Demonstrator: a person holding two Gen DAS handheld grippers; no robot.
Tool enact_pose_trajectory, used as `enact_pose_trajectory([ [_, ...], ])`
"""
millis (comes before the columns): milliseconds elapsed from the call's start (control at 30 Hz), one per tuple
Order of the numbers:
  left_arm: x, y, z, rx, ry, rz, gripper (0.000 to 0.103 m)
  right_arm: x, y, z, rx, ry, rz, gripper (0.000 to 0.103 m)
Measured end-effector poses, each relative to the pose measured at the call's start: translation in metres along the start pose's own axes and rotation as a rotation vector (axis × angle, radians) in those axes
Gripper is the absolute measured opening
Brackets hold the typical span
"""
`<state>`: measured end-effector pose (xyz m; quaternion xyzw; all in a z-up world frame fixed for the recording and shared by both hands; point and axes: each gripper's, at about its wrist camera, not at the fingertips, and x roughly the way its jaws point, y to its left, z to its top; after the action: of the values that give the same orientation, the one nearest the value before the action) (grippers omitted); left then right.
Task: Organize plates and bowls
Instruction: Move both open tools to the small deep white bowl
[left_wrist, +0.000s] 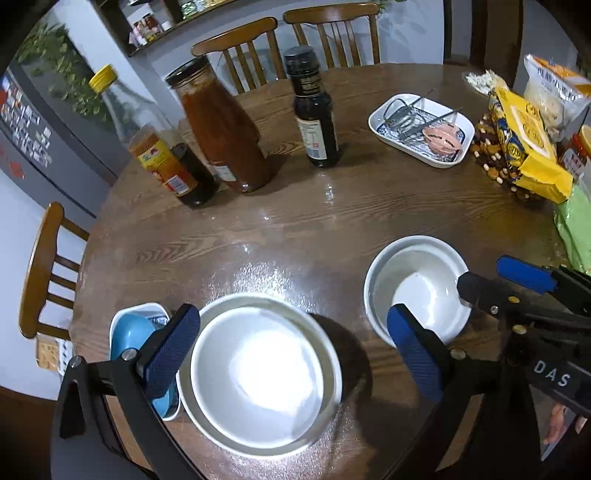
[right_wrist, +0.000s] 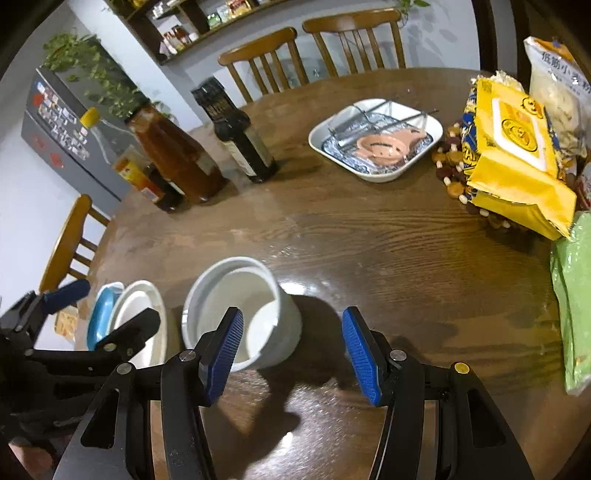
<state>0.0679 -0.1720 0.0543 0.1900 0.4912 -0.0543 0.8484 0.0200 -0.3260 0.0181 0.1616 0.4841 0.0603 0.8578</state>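
The left gripper (left_wrist: 295, 354) has its blue-padded fingers (left_wrist: 173, 350) spread wide on either side of the large white bowl (left_wrist: 258, 376), which sits on the wooden table (left_wrist: 332, 221) near its front edge; the pads look clear of the bowl's rim, gripping nothing. The right gripper (right_wrist: 291, 354) is also released, its pads apart over bare tabletop, with its left finger (right_wrist: 221, 354) overlapping the small white bowl (right_wrist: 240, 310) in the view (whether it touches the rim I cannot tell). That small bowl stands to the right of the large one, well apart from it. Just left of the large bowl, a blue dish (left_wrist: 129, 336) lies in a small white dish (left_wrist: 122, 317). Farther back stand sauce bottles (left_wrist: 221, 125), and a square white plate (left_wrist: 421, 129) holds metal utensils. Snack bags (right_wrist: 513, 158) crowd the table's right side. Wooden chairs (right_wrist: 314, 51) ring the far edge.
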Motion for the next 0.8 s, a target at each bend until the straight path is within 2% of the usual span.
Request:
enact_pose_trajectory([
  [167, 0.014, -0.008, 0.007, 0.032, 0.031, 0.019, 0.102, 0.012, -0.011, 0.003, 0.003, 0.040, 0.003, 0.057],
  [267, 0.024, -0.010, 0.012, 0.060, 0.055, 0.074, 0.102, 0.015, -0.012, 0.005, -0.010, 0.054, 0.028, 0.057],
  [433, 0.037, -0.015, 0.013, 0.076, 0.112, 0.051, 0.098, 0.019, -0.008, 0.007, -0.043, 0.067, 0.005, 0.057],
  [667, 0.044, -0.016, 0.017, 0.079, 0.135, 0.021, 0.099, 0.021, -0.004, 0.010, -0.054, 0.082, -0.002, 0.057],
  [800, 0.052, -0.015, 0.020, 0.068, 0.170, -0.020, 0.095, 0.021, -0.001, 0.013, -0.079, 0.079, -0.006, 0.057],
])
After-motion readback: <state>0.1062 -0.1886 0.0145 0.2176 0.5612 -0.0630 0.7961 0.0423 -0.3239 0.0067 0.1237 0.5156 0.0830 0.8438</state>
